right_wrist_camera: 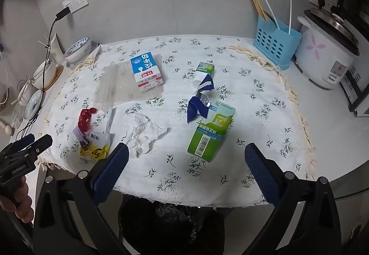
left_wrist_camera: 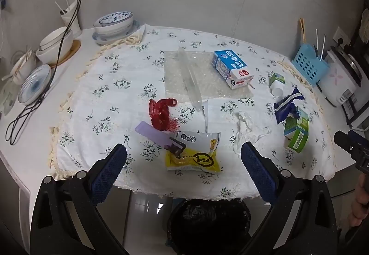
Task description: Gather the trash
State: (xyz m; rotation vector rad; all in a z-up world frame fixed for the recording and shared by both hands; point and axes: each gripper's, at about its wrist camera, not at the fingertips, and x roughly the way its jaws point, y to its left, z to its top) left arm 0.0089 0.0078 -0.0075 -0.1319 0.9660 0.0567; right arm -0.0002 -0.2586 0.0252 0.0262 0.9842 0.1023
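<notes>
Trash lay scattered on the bench's floral cloth [left_wrist_camera: 115, 84]: yellow snack wrapper [left_wrist_camera: 193, 158] near the front edge, red mesh net [left_wrist_camera: 161, 114] just behind it, crumpled tissue [right_wrist_camera: 144, 135], green carton [right_wrist_camera: 212, 130], blue-white milk carton [left_wrist_camera: 233, 69]. Left tool [left_wrist_camera: 183, 158] was spread wide, holding nothing, hovering over the front edge near the wrapper. Right tool [right_wrist_camera: 186, 160] was also spread wide and empty, near the green carton. Black-lined bin [left_wrist_camera: 207, 225] sat below the bench edge, partly hidden by the cloth; its inside was too dark to read.
</notes>
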